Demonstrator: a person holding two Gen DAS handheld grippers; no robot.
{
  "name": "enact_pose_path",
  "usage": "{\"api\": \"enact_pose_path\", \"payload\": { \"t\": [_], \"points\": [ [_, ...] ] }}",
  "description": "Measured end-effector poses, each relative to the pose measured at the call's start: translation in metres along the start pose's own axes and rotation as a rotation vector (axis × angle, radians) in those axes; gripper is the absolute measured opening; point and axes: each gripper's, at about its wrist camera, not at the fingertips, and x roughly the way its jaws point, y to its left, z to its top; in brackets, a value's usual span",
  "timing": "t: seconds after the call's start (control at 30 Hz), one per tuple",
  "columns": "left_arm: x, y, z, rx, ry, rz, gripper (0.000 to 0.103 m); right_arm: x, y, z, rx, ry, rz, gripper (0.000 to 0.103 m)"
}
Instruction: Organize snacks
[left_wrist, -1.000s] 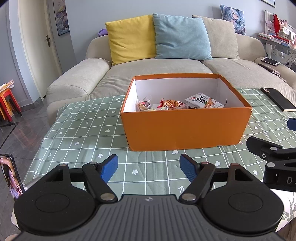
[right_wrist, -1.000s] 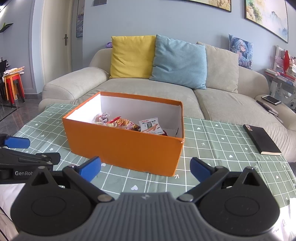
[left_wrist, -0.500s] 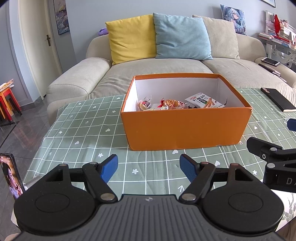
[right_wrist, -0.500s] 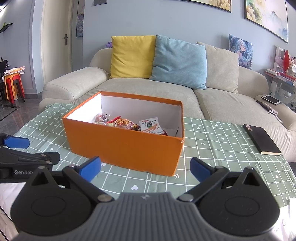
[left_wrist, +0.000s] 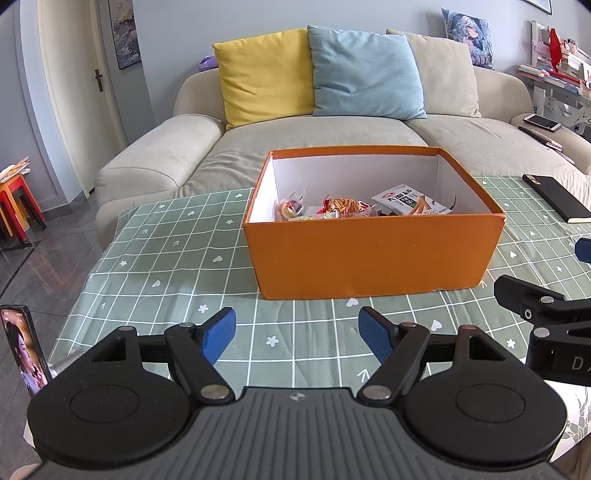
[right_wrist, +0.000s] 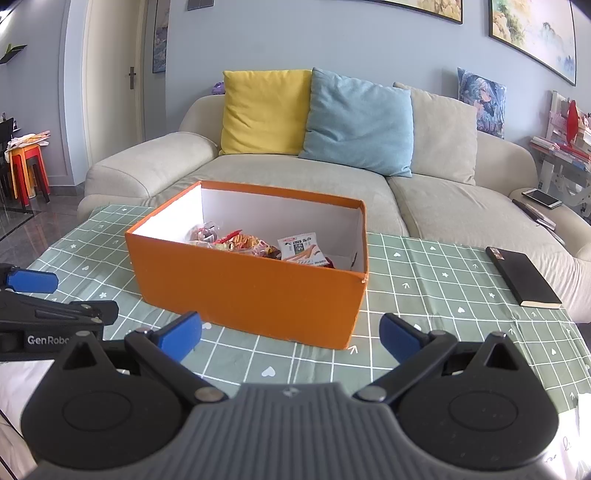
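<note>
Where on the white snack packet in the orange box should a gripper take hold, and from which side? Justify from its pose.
Probably from above, pinching the raised upper edge of the white snack packet. It leans on other snacks, and the orange box walls block side approaches.

Orange box (left_wrist: 373, 254), green checked tablecloth (left_wrist: 177, 254)

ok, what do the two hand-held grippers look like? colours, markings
Both match: the left hand-held gripper and right hand-held gripper have black linkage arms, blue textured finger pads, two round black discs and a ribbed grey body. "GenRobo..." lettering shows white on the left one's side in the right wrist view. No cables or sleeves visible.
</note>
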Motion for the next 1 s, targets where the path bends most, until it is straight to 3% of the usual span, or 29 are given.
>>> {"api": "enact_pose_path", "payload": {
  "t": [1.0],
  "points": [
    [-0.0018,-0.0002,0.0006,0.012,-0.006,0.004,0.089,0.0018,0.0018,-0.0052,0.003,0.016,0.004,0.099]
  ]
}}
